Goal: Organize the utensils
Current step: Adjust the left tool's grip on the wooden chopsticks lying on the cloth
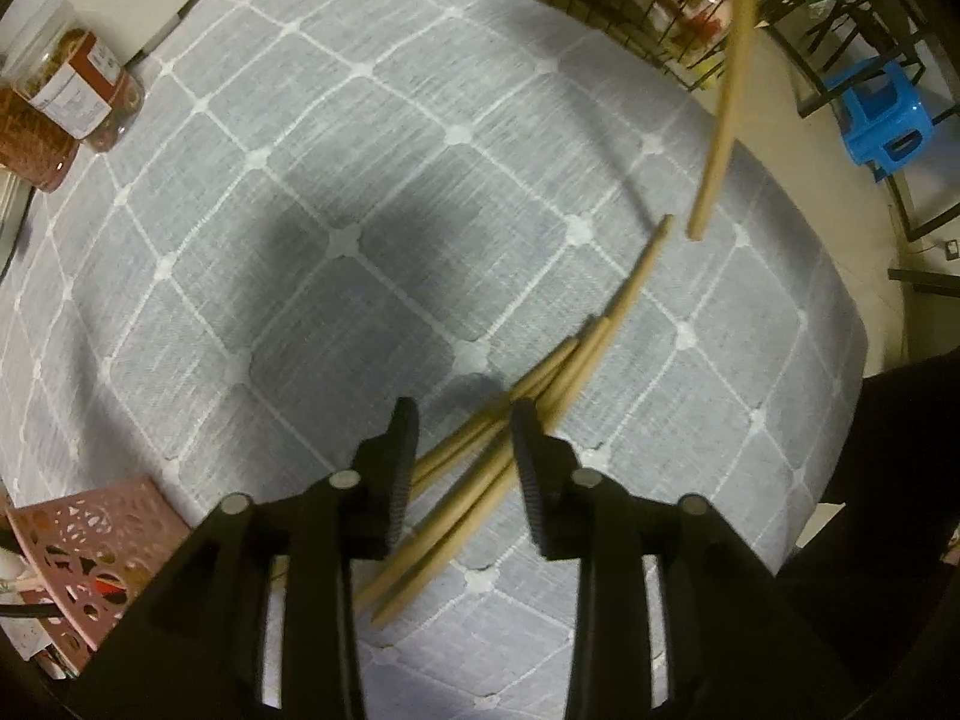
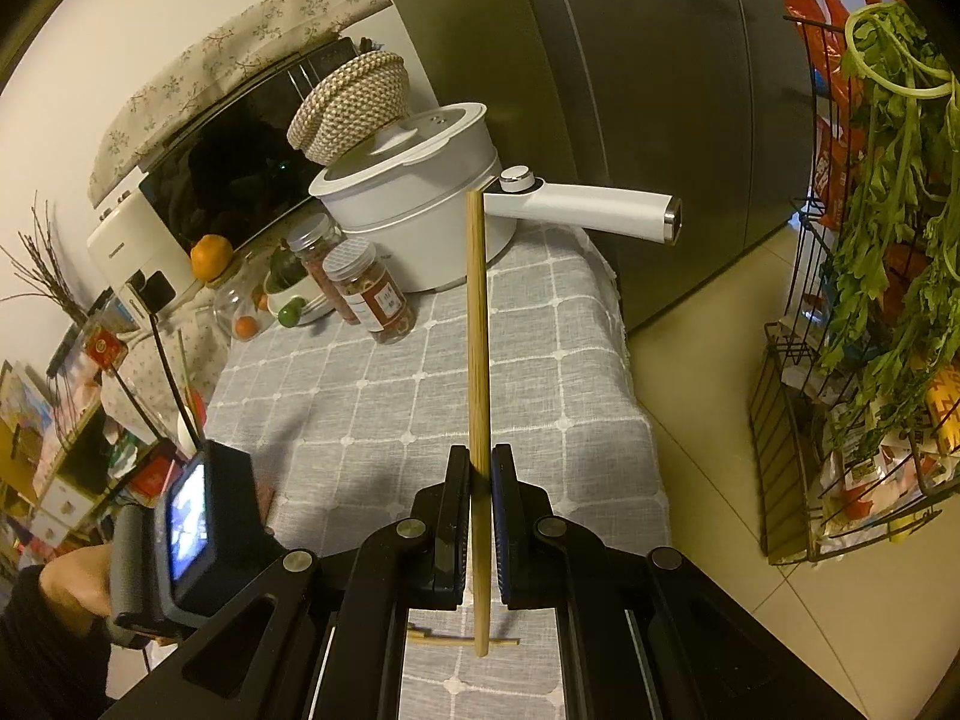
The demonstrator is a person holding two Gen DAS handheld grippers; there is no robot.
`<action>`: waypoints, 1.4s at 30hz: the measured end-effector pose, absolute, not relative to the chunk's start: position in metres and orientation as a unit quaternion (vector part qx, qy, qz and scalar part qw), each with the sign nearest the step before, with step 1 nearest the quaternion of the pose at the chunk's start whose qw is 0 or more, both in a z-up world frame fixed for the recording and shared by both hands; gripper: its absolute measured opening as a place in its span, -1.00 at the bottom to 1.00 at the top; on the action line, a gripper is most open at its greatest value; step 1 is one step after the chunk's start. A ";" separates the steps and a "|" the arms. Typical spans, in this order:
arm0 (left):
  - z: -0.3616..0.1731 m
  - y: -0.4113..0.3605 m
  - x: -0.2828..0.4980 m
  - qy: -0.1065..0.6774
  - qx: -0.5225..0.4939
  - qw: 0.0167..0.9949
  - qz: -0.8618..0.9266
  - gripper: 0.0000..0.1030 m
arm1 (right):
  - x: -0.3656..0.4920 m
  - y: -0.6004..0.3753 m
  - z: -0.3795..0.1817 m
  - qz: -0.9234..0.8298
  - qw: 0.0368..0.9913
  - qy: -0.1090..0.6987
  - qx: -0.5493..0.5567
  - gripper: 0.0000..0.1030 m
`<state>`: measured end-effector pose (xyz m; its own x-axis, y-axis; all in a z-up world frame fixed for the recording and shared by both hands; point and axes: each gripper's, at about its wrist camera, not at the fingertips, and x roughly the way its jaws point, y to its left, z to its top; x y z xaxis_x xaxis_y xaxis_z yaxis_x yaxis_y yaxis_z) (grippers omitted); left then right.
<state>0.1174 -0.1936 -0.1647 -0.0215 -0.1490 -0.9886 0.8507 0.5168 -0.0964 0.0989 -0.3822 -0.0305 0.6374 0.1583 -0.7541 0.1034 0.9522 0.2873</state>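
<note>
left tool (image 1: 462, 438): jaws apart over loose tan wooden chopsticks (image 1: 480, 468) on grey checked desk (image 1: 300, 210), gripping none | right tool (image 2: 479, 468): clamped on one upright chopstick (image 2: 477, 330)

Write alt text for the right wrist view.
The right gripper is shut on a single light wooden chopstick, held upright above a grey checked tablecloth. Behind it stand a white electric pot with a long handle and two clear spice jars with red contents.

White pot (image 2: 414, 204), spice jars (image 2: 375, 291), blue stool (image 1: 882, 117)
</note>
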 end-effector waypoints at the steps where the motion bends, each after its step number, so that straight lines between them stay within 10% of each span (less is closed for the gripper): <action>1: -0.161 -0.186 0.119 0.595 0.299 0.631 -0.398 -0.21 | 0.099 -0.382 -0.031 0.016 0.892 0.426 0.154 -0.87; 16: -0.176 -0.162 0.154 0.612 0.215 0.718 -0.254 -0.28 | 0.097 -0.383 -0.032 0.013 0.891 0.426 0.154 -0.87; 24: -0.170 -0.161 0.166 0.601 0.200 0.734 -0.246 -0.78 | 0.097 -0.384 -0.031 0.014 0.892 0.425 0.155 -0.87; 42: -0.158 -0.159 0.180 0.603 0.164 0.737 -0.259 -0.75 | 0.096 -0.382 -0.029 0.016 0.892 0.425 0.154 -0.87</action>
